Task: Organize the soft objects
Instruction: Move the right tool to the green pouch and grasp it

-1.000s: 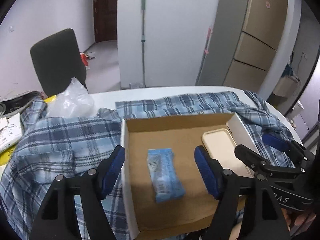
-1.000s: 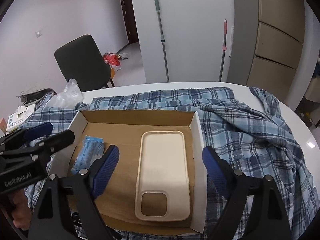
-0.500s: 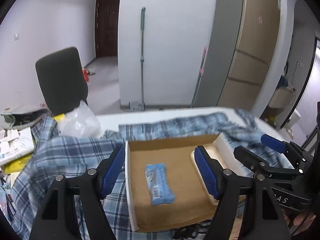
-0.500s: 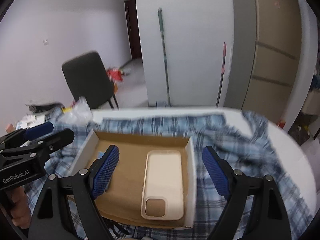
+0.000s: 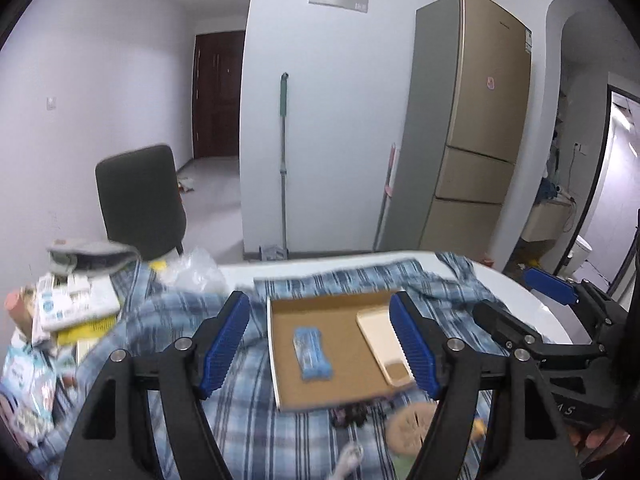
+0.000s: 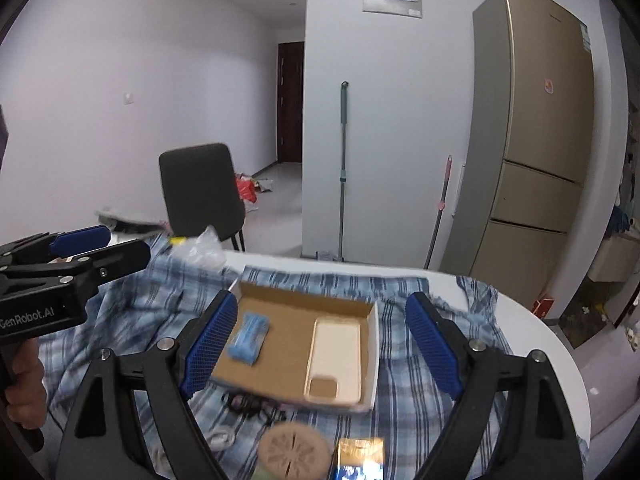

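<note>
Here, from largest to smallest:
Tabletop point(image 6: 560, 344): white and rounded, its bare rim showing along the right edge; most of it lies under the cloth.
Plaid shirt point(image 5: 168, 320): blue checked cloth spread across the tabletop, bunched toward the left edge.
Cardboard tray point(image 6: 372, 320): shallow, white-walled, lying on the plaid shirt near the middle of the tabletop.
Phone case point(image 6: 336, 356): cream, flat in the right half of the cardboard tray, beside its right wall.
Blue packet point(image 5: 312, 354): soft wrapped pack, flat in the left half of the cardboard tray, apart from the phone case.
Left tongs point(image 5: 324, 344): held above the tabletop's near edge, pointing at the cardboard tray, blue pads spread wide, nothing between them.
Right tongs point(image 6: 324, 342): raised to the right of the left tongs, likewise aimed over the cardboard tray, spread wide, holding nothing.
Left view only: a pile of papers point(image 5: 72, 304) and a crumpled clear bag point(image 5: 192, 268) at the far left corner.
Right view only: a round tan disc point(image 6: 294, 450) and a glossy packet point(image 6: 358, 460) at the near edge; the hand point(image 6: 24, 384) gripping the left tongs' handle.
</note>
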Tool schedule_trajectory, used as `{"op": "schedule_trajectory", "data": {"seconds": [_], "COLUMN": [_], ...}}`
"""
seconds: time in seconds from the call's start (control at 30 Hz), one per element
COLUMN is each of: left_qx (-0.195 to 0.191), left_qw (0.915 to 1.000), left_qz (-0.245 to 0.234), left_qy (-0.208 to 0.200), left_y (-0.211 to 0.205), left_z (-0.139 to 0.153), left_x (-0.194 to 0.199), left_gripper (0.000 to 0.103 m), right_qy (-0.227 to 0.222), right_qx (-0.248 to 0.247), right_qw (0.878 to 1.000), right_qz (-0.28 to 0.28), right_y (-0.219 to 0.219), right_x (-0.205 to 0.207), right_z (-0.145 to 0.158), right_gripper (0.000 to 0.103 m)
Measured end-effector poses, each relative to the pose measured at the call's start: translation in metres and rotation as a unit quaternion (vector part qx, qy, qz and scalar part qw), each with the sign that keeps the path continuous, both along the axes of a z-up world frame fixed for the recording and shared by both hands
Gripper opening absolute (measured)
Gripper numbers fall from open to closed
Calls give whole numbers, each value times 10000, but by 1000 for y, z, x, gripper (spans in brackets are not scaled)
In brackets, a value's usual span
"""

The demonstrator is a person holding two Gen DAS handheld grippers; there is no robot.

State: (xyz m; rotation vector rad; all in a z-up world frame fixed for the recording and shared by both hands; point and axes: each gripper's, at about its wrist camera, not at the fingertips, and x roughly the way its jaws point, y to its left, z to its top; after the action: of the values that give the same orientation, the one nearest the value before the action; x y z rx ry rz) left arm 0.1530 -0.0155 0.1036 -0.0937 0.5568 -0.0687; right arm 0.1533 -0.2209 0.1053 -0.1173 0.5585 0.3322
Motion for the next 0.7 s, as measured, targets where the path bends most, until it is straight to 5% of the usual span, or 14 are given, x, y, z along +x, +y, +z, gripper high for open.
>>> {"op": "schedule_trajectory", "data": {"seconds": [0.43,0.7], "left_qx": [-317,-350], "left_qw": [9916,9900], "left_qz": [-222,-168], "left_qy": [1238,1355], "left_y": [-9,-8], "left_z": [-100,-113], "left_x": [-95,-102], "left_gripper": [75,75], "right_qy": [1321,1707], "right_qx": [347,307], "right_qw": [9876,9825], "right_qz": [-776,-674], "right_y": [-48,-38], "right_x": [-87,-92], "right_z": [-80,-104], "right_gripper": [85,85]}}
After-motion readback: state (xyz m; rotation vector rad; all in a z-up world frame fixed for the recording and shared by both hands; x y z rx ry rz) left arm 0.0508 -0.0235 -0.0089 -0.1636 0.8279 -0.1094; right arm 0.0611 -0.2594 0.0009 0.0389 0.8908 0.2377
